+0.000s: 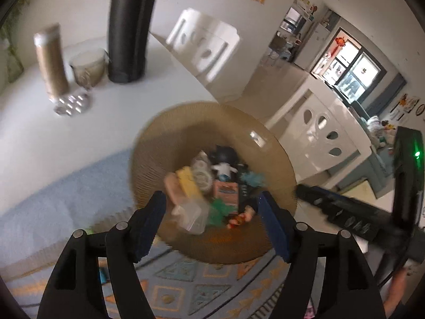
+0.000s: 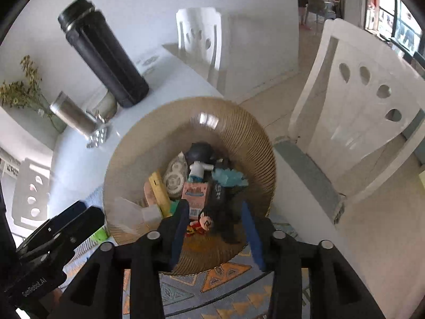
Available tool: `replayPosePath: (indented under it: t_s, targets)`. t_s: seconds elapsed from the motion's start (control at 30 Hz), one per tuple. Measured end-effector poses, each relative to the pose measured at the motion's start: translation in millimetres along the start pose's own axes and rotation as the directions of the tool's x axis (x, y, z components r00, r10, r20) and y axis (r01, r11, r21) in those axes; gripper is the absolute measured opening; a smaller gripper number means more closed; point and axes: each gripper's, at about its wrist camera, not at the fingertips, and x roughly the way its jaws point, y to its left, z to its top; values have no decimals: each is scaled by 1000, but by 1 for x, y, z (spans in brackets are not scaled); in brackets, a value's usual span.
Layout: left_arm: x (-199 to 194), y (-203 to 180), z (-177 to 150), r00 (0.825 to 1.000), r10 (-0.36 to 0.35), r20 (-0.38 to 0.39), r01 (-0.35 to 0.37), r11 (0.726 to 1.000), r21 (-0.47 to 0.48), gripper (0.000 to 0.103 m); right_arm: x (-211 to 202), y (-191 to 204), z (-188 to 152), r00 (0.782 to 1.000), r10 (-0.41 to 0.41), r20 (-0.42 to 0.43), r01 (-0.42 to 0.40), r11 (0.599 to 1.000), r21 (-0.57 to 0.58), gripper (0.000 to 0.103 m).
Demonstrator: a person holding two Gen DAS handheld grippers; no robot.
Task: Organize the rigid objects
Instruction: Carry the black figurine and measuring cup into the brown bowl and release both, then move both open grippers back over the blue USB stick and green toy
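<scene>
Left claw point(image 1: 212, 207) is hanging open over the near rim of the ribbed basket point(image 1: 164, 133), nothing pressed between its pads; a clear plastic box point(image 1: 192, 216) is lying just below the gap, blurred. Right claw point(image 2: 215, 218) is also standing open, narrower, above the basket's near side, with a small red-and-black doll point(image 2: 203, 223) and a black tube point(image 2: 219, 194) showing between its fingers but not clamped.

Inside the basket, all piled at the bottom: a yellow block point(image 2: 159, 191), a white gear-shaped tape dispenser point(image 2: 174, 178), a pink carton point(image 2: 195, 195), a white-bodied figurine point(image 2: 198, 170), and a pale blue spiky piece point(image 2: 229, 179).

Judging handling: everything is looking light and stiff. The clear box is probably slippery, so gripping across its flat sides is seeming safest. The doll may be softer.

The basket is sitting on the tabletop point(image 1: 39, 138), on a patterned mat point(image 2: 228, 273).
</scene>
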Motion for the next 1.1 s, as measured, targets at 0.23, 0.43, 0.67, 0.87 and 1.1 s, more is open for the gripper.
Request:
replayPosePath:
  t_s: [0.23,0.43,0.67,0.87,1.1]
  targets:
    - [-89,53,-10,989,50,142,-31,991,-132,70,-54,3,9,989,44,140,-46,999,6,62]
    - [-160,86,-36,961,155,230,-97,965,-243,70,-63,31,-1,985,117,123,-111,992,-54,62]
    - [-224,103,-63,919,247,307,-142,935,-325,70,-80,66,-17,976,185,118,-168,976,-136,62]
    - [-235,111,-88,913,280,298,-161,916,-368,70,-83,95,-37,970,229,78,-208,956,-208,62]
    - [-173,124,-122,966,234,113,-173,903,-393,86,-69,125,-60,969,249,5,-237,931,-278,62]
